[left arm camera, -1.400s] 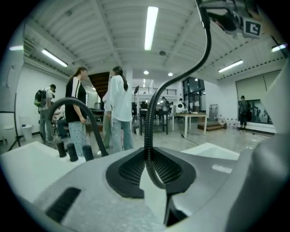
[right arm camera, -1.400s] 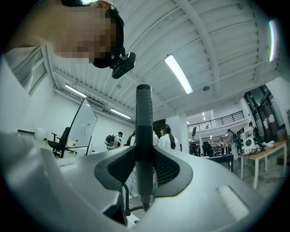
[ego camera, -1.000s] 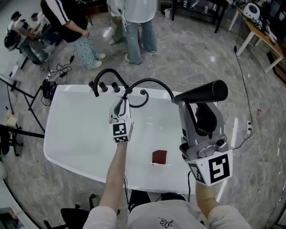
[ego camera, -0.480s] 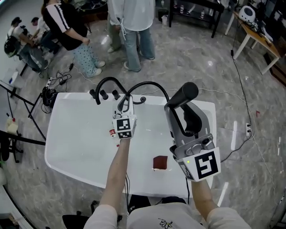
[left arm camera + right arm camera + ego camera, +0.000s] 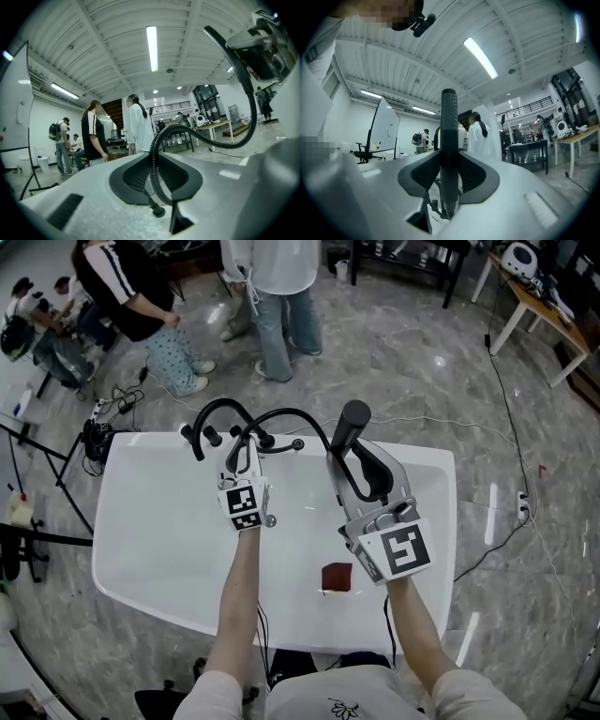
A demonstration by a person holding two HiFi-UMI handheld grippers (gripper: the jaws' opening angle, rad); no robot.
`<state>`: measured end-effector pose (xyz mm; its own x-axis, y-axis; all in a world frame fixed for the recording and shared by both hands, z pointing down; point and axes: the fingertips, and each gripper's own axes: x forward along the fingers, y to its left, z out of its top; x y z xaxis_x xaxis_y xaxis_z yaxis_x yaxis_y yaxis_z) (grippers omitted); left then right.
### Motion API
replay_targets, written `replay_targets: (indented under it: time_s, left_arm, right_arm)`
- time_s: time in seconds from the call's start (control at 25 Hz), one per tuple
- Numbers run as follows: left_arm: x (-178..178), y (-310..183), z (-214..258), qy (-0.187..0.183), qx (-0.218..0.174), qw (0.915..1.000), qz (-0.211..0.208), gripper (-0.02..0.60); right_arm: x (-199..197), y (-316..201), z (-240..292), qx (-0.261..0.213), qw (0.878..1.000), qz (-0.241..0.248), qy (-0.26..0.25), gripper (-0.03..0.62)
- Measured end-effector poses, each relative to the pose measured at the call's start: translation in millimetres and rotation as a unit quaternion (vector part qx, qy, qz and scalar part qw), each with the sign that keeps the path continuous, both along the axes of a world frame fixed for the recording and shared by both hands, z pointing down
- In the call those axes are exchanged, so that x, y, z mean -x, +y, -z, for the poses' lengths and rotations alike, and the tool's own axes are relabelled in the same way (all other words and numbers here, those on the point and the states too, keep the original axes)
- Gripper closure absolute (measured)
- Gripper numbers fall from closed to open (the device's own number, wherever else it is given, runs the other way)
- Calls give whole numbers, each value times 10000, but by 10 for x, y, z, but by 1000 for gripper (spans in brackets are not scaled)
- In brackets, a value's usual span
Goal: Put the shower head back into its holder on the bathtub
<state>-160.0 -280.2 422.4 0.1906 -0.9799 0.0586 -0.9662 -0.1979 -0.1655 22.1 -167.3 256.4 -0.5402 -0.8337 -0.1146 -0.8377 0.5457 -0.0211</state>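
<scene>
Right gripper (image 5: 450, 176) has its fingers (image 5: 480, 174) clamped tight on the black cylindrical shower head (image 5: 449, 126), which sticks straight up out of them. The left gripper (image 5: 157, 183) has its fingers (image 5: 131, 180) closed on the black ribbed hose (image 5: 154, 157), which arcs off up and to the right of them. Looks to me like the carry-to-the-holder step: the head is held above the white bathtub (image 5: 159, 521), not docked yet. The black curved faucet and knobs (image 5: 211, 423) sit on the rim just past the left fingers and off to the left of the right ones. I'd guess the holder's in that cluster, but I can't pick it out. Next move probably needs the right hand to bring the head over there and tip it to seat, with the left feeding slack so the hose doesn't tug. Only the head view shows the tub, the fittings and a small dark-red block (image 5: 336, 575) lying nearer the person than both sets of fingers. Only the gripper views show the actual grips.
</scene>
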Motion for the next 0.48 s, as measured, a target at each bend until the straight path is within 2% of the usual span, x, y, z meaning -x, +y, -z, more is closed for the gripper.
replay_targets:
  time_s: [0.08, 0.16, 0.48]
  left_arm:
    - [173, 0, -59, -14, 65, 9998, 182, 528]
    - [200, -7, -129, -71, 133, 9997, 173, 528]
    - [-272, -151, -440, -138, 365, 9988, -309, 529]
  right_arm:
    - [6, -94, -178, 175, 9998, -13, 24, 465]
    - [11, -159, -302, 301, 9995, -33, 7, 466]
    - [100, -256, -354, 205, 9995, -43, 223, 465]
